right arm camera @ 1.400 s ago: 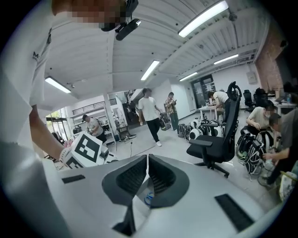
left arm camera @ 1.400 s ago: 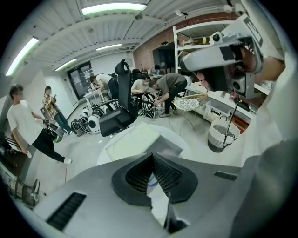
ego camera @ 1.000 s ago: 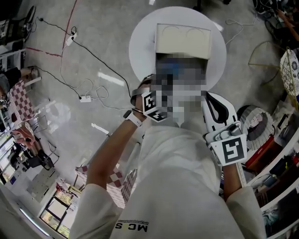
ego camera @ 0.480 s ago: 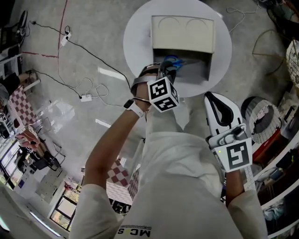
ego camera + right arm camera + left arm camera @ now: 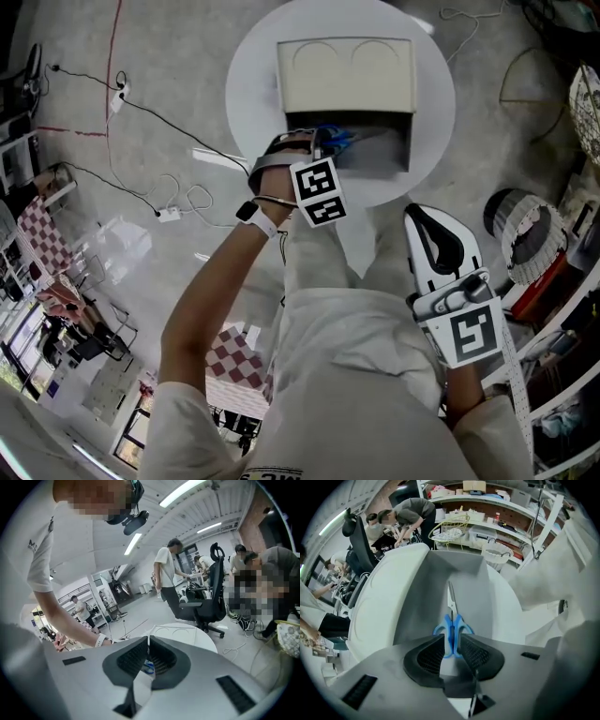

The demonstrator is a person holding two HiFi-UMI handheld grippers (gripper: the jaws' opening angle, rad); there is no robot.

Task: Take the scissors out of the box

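A cream box [image 5: 347,75] lies on its side on the round white table [image 5: 246,84], its open mouth facing me. Blue-handled scissors [image 5: 337,141] lie in that mouth. In the left gripper view the scissors [image 5: 452,627] point blades-first into the grey inside of the box [image 5: 473,578]. My left gripper [image 5: 323,152] reaches into the opening, and its pads [image 5: 451,638] are shut on the blue handles. My right gripper [image 5: 419,214] hangs off the table's near right edge, away from the box. Its jaws [image 5: 146,641] are shut with nothing between them.
Cables and a power strip [image 5: 169,197] trail over the floor to the left. A round woven basket [image 5: 525,239] and crowded shelves stand at the right. Several people and a black office chair [image 5: 211,597] are in the room beyond the table [image 5: 187,634].
My left gripper has moved from in front of my body to the box mouth and now grips the scissors' handles. The right gripper has stayed beside my body.
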